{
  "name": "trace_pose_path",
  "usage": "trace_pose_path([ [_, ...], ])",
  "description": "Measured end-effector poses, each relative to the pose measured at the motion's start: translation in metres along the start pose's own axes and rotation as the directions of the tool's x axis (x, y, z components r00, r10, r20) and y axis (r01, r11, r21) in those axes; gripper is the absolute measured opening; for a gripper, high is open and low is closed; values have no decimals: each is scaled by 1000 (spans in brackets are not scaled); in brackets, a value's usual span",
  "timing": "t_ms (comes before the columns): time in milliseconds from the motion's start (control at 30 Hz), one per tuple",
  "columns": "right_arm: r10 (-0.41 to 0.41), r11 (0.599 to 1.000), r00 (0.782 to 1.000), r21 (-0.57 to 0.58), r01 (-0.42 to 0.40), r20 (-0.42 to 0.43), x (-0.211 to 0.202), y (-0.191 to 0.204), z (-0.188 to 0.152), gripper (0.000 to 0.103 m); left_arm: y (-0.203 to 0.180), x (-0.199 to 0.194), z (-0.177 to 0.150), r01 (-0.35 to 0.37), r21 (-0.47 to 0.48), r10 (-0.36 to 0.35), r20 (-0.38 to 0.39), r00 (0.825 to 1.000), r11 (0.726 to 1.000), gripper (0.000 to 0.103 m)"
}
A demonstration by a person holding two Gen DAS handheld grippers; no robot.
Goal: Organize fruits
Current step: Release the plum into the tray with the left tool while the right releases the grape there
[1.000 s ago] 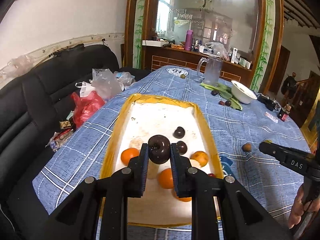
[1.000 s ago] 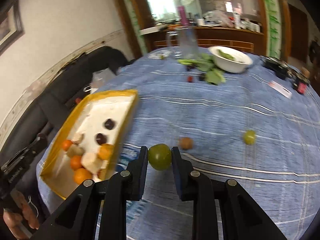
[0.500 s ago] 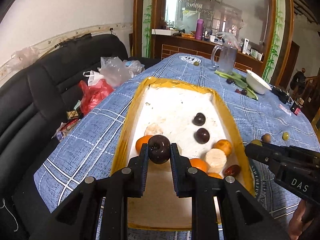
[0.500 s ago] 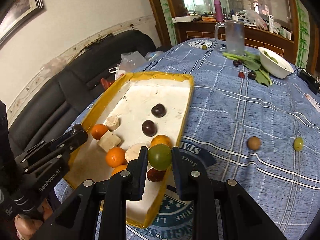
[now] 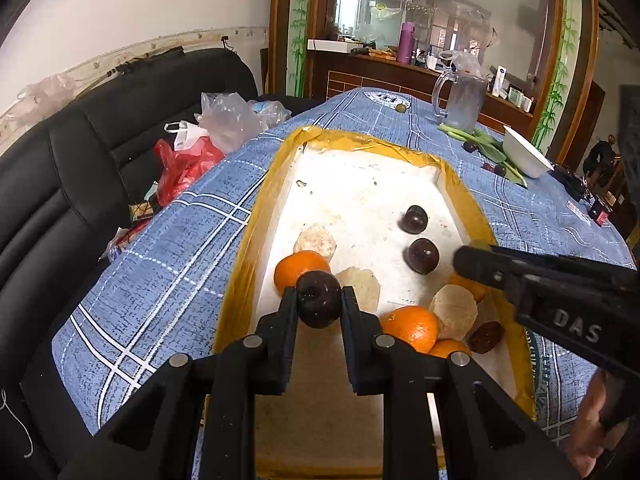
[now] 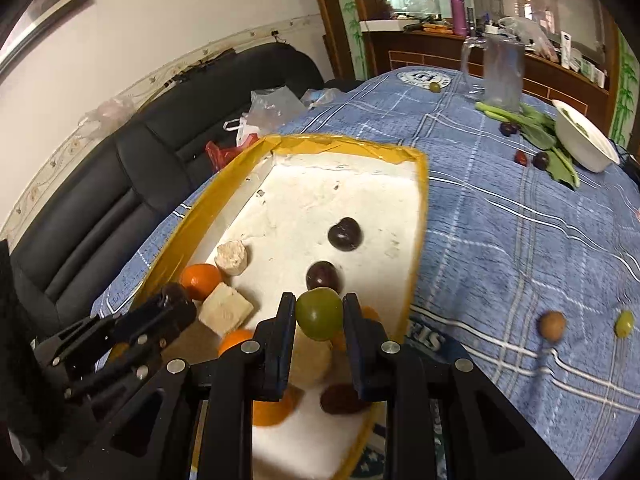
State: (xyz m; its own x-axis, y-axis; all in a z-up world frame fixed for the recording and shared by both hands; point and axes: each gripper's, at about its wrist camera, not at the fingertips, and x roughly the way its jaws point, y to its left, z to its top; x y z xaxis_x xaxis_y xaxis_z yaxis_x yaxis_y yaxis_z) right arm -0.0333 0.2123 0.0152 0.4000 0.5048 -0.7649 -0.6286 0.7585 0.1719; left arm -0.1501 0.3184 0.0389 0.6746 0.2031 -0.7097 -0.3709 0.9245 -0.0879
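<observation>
Inside the yellow-rimmed tray [image 6: 416, 240] lie two dark plums [image 6: 345, 234], at least three oranges [image 6: 200, 280] and three pale chunks [image 6: 226, 308], plus one reddish-brown fruit [image 6: 340, 398] at its near edge. Two more fruits hang over the tray, one dark plum in the left claw [image 5: 319, 304] and one green fruit [image 6: 319, 313] in the right claw [image 6: 319, 320]. On the worktop [image 6: 500, 240] right of the tray sit one brown fruit [image 6: 552, 325] and one yellow-green one [image 6: 624, 323].

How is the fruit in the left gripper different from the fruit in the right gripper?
The dark plum in the left gripper is almost black, while the green fruit in the right gripper is yellowish green with a brownish patch. The dark plum hangs near the yellow-edged tray's left side, by an orange; the green fruit hangs nearer its right rim. Both are small, round, pinched between shut jaws and held over the tray.
</observation>
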Motion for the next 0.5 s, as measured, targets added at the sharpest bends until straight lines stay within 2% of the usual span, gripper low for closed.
trace_pose_path([
  [333,-3,1000,999,-29,1,-51,32,8,16,26,3,3,4,15,-14,-15,15,1000,1000,20],
  [500,-12,999,999,-52,9,-45,36,13,21,26,4,3,4,21,-15,-21,21,1000,1000,20],
])
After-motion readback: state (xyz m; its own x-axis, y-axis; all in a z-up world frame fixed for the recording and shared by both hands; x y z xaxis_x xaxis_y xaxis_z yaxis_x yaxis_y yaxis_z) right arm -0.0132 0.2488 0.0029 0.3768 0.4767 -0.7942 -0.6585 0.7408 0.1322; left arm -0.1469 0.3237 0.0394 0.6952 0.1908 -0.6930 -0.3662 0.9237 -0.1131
